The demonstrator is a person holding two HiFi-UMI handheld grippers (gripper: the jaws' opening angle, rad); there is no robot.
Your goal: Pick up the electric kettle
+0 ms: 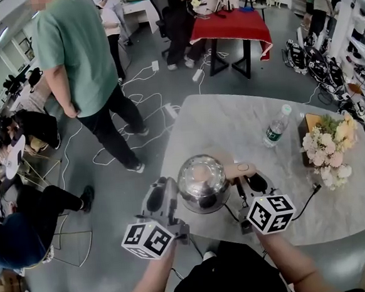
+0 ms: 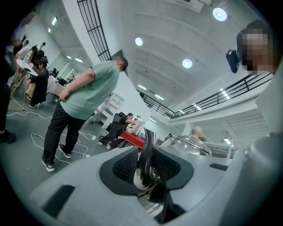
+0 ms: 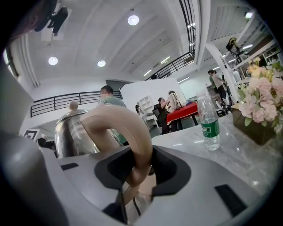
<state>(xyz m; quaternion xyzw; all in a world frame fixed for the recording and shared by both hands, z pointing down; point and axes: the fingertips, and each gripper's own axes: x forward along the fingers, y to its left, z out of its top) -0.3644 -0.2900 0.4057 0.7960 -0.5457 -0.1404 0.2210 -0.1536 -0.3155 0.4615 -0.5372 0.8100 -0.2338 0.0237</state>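
Observation:
A shiny steel electric kettle [image 1: 203, 183] with a beige handle [image 1: 239, 168] is at the near edge of the grey marble table [image 1: 230, 116], between my two grippers. My left gripper [image 1: 173, 198] is shut on the kettle's spout [image 2: 146, 161], which stands upright between its black pads. My right gripper [image 1: 247, 184] is shut on the curved beige handle [image 3: 132, 137]. The right gripper view shows the steel body [image 3: 73, 132] and lid knob just behind that handle. Whether the kettle's base touches the table is hidden.
A water bottle [image 1: 276, 126] and a box of pale flowers [image 1: 327, 146] stand at the table's right. A black cord [image 1: 307, 200] lies on the table near my right gripper. A person in a green shirt [image 1: 78, 62] stands on the floor to the left, among white cables.

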